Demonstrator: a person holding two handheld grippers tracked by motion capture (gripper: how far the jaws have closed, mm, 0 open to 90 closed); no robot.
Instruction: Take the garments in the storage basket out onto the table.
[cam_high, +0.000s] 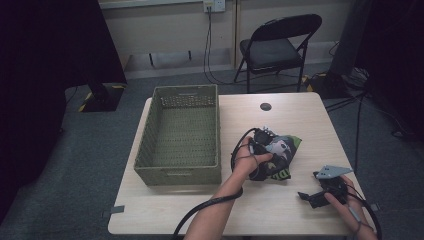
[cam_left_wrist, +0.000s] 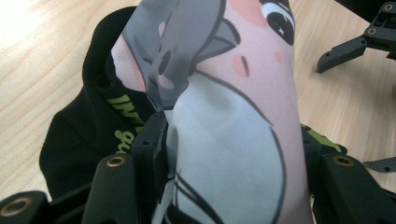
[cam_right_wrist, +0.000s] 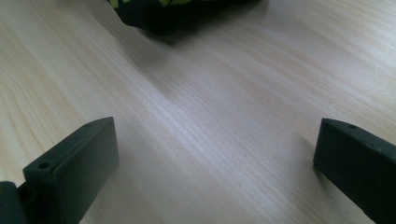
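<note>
High view: left claw (cam_high: 264, 145) set on a bundle of printed fabric (cam_high: 286, 150) near the middle of the counter (cam_high: 280, 210), toward its right half, just beside the green woven basket (cam_high: 177, 135) that stands along the left edge. Fabric partly black with yellow-green lettering, partly pale with a cartoon print. Left hand (cam_high: 250, 162) wrapped around the claw body, cable looping back toward the near edge. Right claw (cam_high: 320, 192) resting close to the near right corner of the counter, well apart from the fabric, grey three-cornered plate (cam_high: 332, 171) on top, right hand (cam_high: 342, 197) behind it.

Left gripper view: pale pink and white cartoon fabric (cam_left_wrist: 233, 140) bulging up between the two black jaws, touching both on the inner sides, so gripping the cloth, though loosely. Black part of the bundle with yellow-green lettering (cam_left_wrist: 84, 135) lying on the counter to the left. Tip of the other claw (cam_left_wrist: 359, 44) at the upper right.

Right gripper view: right claw (cam_right_wrist: 215, 149) wide open, jaws far apart over bare wood grain, nothing between them. Dark edge of the fabric (cam_right_wrist: 159, 16) at the top, away from both jaws.
</note>
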